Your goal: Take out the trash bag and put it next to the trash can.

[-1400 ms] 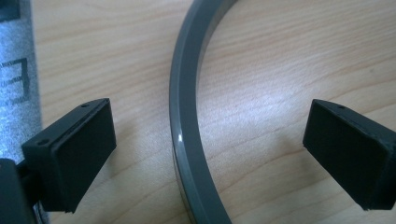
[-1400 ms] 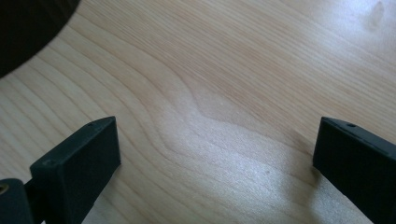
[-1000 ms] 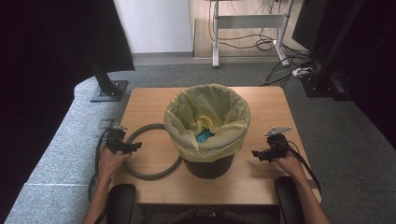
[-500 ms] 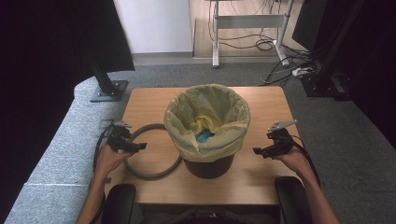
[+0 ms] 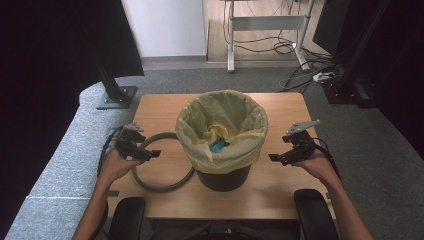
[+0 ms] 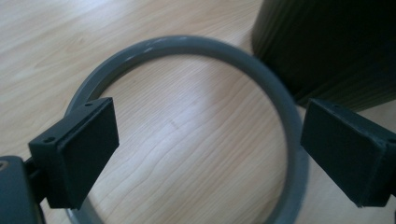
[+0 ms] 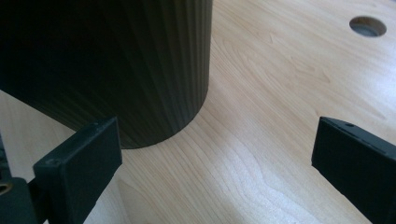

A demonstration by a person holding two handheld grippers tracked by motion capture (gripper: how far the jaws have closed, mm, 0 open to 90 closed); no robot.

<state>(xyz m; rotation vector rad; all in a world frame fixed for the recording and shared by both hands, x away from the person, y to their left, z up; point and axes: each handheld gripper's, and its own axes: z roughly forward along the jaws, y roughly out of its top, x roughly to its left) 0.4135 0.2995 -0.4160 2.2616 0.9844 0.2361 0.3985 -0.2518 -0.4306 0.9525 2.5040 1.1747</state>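
Holding a two-jaw gripper in each hand, a person works at a light wooden table (image 5: 280, 107) on which a dark, ribbed bin (image 5: 222, 177) stands near the centre. At the bin's 9 o'clock, the left gripper (image 5: 150, 153) hangs over a grey ring (image 5: 162, 186) with its jaws spread wide and nothing between them. The ring lies flat on the wood, a smooth, plain hoop of matte grey, its far side passing close beside the base of the bin; whether the two touch cannot be told. In the left gripper view the ring (image 6: 196, 44) curves between the two black pads (image 6: 79, 149) below them, with pale wood grain showing through its middle and the bin's dark wall at 1 o'clock.

A yellow liner (image 5: 222, 150) is folded down over the bin's rim, crumpled and loose, and something blue (image 5: 218, 146) lies inside at the bottom.

At the bin's 3 o'clock, the right gripper (image 5: 278, 159) points toward the bin, its jaws likewise released and apart, clear of the bin's side. The right gripper view shows the bin's (image 7: 116, 60) fine vertical ribs at 11 o'clock and a round hole (image 7: 367, 26) in the tabletop at 1 o'clock.
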